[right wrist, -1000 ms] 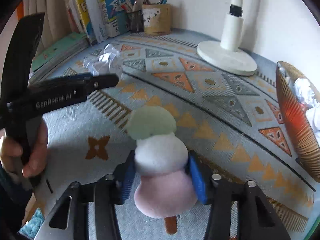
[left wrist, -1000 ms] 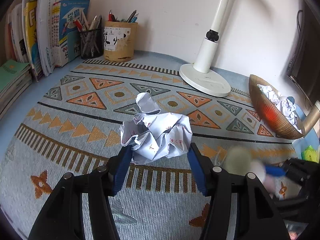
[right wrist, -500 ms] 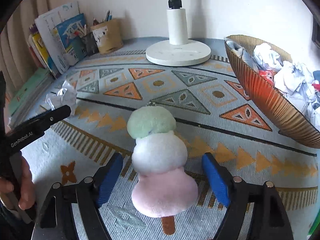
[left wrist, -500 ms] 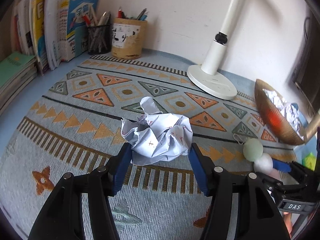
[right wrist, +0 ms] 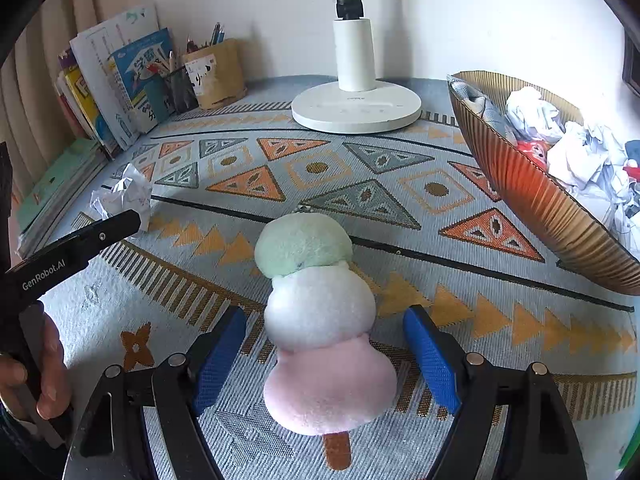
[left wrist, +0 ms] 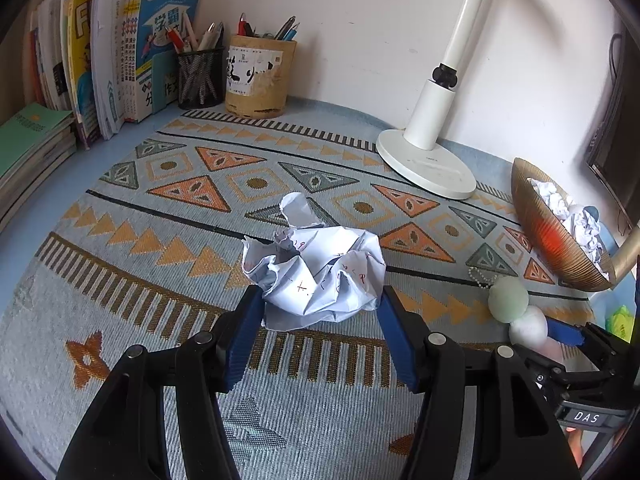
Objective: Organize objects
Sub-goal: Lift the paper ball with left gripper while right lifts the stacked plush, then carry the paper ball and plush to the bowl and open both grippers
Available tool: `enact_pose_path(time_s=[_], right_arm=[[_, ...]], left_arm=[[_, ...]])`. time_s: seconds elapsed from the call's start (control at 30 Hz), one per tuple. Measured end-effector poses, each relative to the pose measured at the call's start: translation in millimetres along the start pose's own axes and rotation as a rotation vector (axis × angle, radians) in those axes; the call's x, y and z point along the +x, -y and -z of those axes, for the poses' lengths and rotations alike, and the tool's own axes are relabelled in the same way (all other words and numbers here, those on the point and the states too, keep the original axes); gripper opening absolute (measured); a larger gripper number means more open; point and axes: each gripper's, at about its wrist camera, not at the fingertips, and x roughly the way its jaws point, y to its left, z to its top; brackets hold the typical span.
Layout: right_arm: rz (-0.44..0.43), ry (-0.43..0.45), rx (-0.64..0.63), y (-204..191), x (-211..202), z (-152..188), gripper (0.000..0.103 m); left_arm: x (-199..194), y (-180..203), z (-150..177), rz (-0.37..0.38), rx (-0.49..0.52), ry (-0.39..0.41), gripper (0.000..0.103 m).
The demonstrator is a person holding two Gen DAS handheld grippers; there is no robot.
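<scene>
A crumpled white paper ball (left wrist: pixel 316 276) sits between the blue pads of my left gripper (left wrist: pixel 318 336), which is shut on it over the patterned mat. It also shows in the right wrist view (right wrist: pixel 122 196). A plush three-ball dango skewer (right wrist: pixel 320 320), green, white and pink, lies on the mat between the wide-open fingers of my right gripper (right wrist: pixel 326 356), untouched by either pad. The skewer also shows in the left wrist view (left wrist: pixel 516 312). A gold ribbed bowl (right wrist: pixel 532 192) at the right holds crumpled papers and small items.
A white lamp base (right wrist: pixel 356 106) stands at the back middle. Two pen holders (left wrist: pixel 260 76) and upright books (left wrist: pixel 120 52) line the back left, with stacked books (left wrist: pixel 28 148) at the left edge. A dark monitor (left wrist: pixel 616 128) is at the far right.
My right gripper opened and let go of the plush skewer, which now lies on the mat. The right camera swung toward the bowl. My left gripper kept hold of the paper ball.
</scene>
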Motion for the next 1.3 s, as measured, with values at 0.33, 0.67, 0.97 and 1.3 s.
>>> enact_pose_path(time_s=[0.33, 0.67, 0.97, 1.3], right_arm=[[0.006, 0.001, -0.001, 1, -1, 1, 0.08], [0.018, -0.003, -0.009, -2, 0, 1, 0.08], [0.02, -0.006, -0.016, -2, 1, 0, 0.08], [0.071, 0.013, -0.1, -22, -12, 12, 0.045]], left_arm=[[0, -2, 0, 0.005, -0.014, 0.001, 0.057], [1, -4, 0, 0.01, -0.02, 0.001, 0.057], [0, -5, 0, 0.0, -0.023, 0.007, 0.056], [-2, 7, -1, -0.003, 0.015, 0.003, 0.054]])
